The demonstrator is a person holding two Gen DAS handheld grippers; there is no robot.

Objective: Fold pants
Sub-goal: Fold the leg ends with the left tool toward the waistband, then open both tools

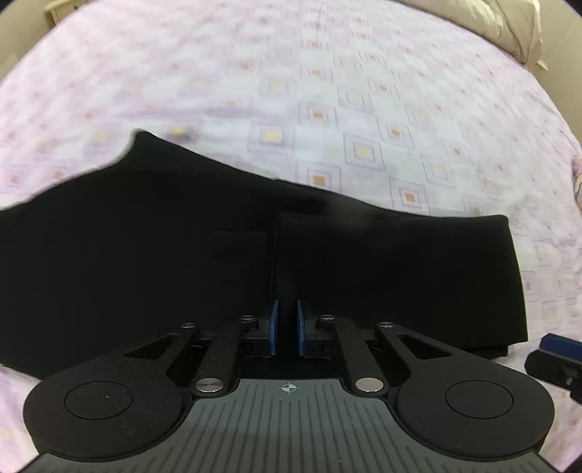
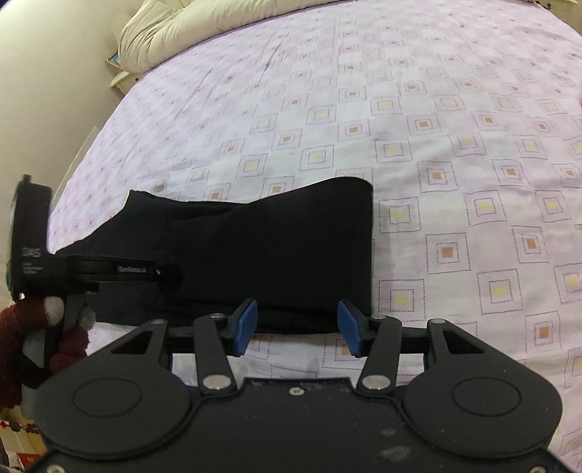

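Black pants [image 1: 182, 236] lie folded into a wide band across a lilac bedsheet [image 1: 327, 91] patterned with squares. My left gripper [image 1: 286, 305] points steeply down onto the middle of the band. Its blue pads are drawn close with only a narrow dark slit between them, pinched on the black cloth. In the right wrist view the same pants [image 2: 291, 247] end in a straight edge on the right. The left gripper [image 2: 171, 273] reaches into their left part. My right gripper [image 2: 296, 313] hovers at the pants' near edge, open, its blue pads wide apart and touching nothing. One right finger [image 1: 556, 349] shows at the lower right of the left wrist view.
A beige duvet [image 2: 163, 32] is bunched at the far corner of the bed. The bed's left edge [image 2: 83, 156] drops off beside a beige wall. A hand in a maroon sleeve [image 2: 22, 327] grips the left tool's handle. Bare bedsheet [image 2: 454, 163] stretches beyond and right of the pants.
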